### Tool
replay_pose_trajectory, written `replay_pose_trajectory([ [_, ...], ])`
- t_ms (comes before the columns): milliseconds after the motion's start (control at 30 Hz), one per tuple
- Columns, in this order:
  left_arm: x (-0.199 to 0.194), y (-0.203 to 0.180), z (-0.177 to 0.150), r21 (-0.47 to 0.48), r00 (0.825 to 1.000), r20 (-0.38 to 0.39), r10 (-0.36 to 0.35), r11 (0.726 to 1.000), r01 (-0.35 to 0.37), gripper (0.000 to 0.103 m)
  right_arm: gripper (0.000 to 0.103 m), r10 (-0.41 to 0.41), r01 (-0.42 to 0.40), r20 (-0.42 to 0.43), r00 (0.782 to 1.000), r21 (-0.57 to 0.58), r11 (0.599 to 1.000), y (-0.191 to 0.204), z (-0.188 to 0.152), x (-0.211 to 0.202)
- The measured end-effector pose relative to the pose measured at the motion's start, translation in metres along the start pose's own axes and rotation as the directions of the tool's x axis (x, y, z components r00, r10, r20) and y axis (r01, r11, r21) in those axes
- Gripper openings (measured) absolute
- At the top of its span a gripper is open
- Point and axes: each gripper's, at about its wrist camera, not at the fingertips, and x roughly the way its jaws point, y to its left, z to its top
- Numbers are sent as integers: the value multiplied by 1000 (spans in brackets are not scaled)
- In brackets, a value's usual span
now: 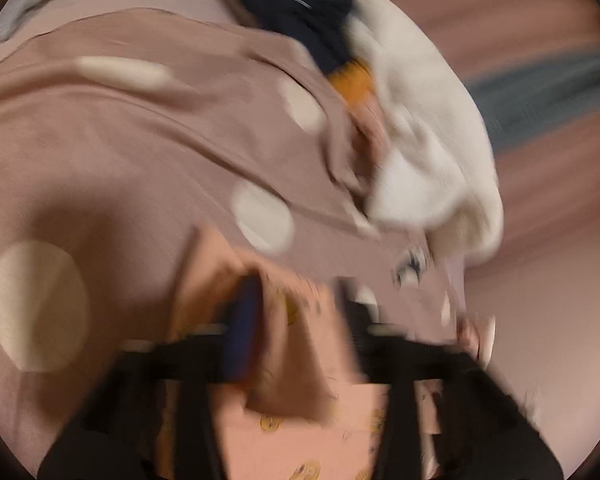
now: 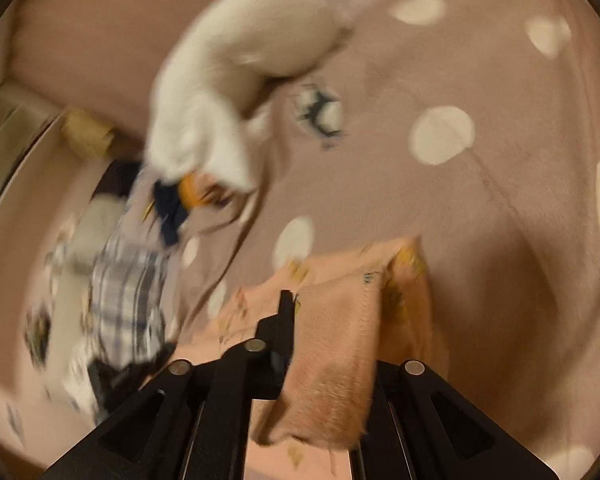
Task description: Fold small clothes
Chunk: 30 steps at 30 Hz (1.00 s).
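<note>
Left gripper [image 1: 300, 320] released, cloth [image 1: 300, 360] loose between jaws. Right gripper [image 2: 328, 340] grasping cloth [image 2: 332, 360]. Risk: one-sided hold, fold slumps.

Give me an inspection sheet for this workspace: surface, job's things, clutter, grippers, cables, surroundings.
Surface: dusty-pink blanket with cream polka dots, rumpled into long folds.
Job's things: small peach printed garment, hanging folded at both grippers.
Clutter: heap of unfolded clothes beyond it, namely a white fluffy garment, a navy garment, an orange piece and a blue-and-white checked cloth.
Grippers: left gripper open, peach cloth lying between its fingers; right gripper shut on the peach garment. Both views are motion-blurred.
Cables: nothing seen.
Surroundings: a grey-blue band beyond the blanket, too blurred to identify.
</note>
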Motion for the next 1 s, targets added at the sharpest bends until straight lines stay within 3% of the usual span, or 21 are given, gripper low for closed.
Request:
replay_pose_trajectory([
  [33, -7, 3, 6, -19, 999, 45, 13, 1000, -12, 83, 17, -32, 31, 15, 999, 19, 999, -3, 4, 0],
  [67, -16, 4, 11, -13, 995, 95, 41, 999, -40, 84, 26, -59, 59, 33, 998, 5, 998, -2, 6, -3],
  [133, -36, 4, 18, 54, 984, 162, 79, 995, -89, 84, 77, -91, 94, 70, 993, -38, 995, 2, 5, -15],
  [167, -42, 6, 18, 75, 983, 167, 74, 993, -87, 88, 84, -76, 80, 95, 993, -36, 996, 2, 2, -25],
  [267, -47, 10, 9, 115, 994, 72, 82, 989, -90, 91, 86, -10, 15, 78, 997, -52, 999, 3, -6, -42],
  [367, -41, 2, -14, 166, 996, -88, 33, 986, -18, 91, 86, -18, 18, 1, 1000, -77, 997, 8, -25, -46],
  [467, -29, -14, -43, 208, 970, -243, -21, 975, 73, 94, 86, -2, -11, -109, 994, -114, 993, 18, -46, -36],
  [533, -15, -24, -61, 245, 947, -322, -10, 965, 94, 94, 86, -23, 0, -159, 987, -146, 989, 24, -59, -24],
  [633, 9, -33, -77, 286, 945, -326, 28, 956, 70, 94, 86, -58, 25, -210, 976, -158, 987, 26, -68, 2],
  [800, 50, -49, -58, 305, 976, -214, 45, 952, 23, 93, 86, -37, 5, -233, 972, -136, 991, 33, -47, 38],
  [867, 43, -62, -42, 296, 999, -32, -24, 955, 33, 89, 86, 5, -22, -185, 983, -89, 996, 39, -25, 50],
  [933, 19, -73, -39, 321, 983, 159, -89, 947, 33, 92, 86, 46, -50, -56, 997, -68, 996, 48, -10, 40],
  [967, 4, -81, -42, 384, 959, 241, -149, 922, 47, 97, 86, 86, -84, 17, 996, -104, 991, 57, -5, 30],
  [1000, -1, -87, -43, 434, 952, 260, -159, 900, 32, 98, 86, 114, -105, 53, 992, -153, 983, 65, -4, 21],
])
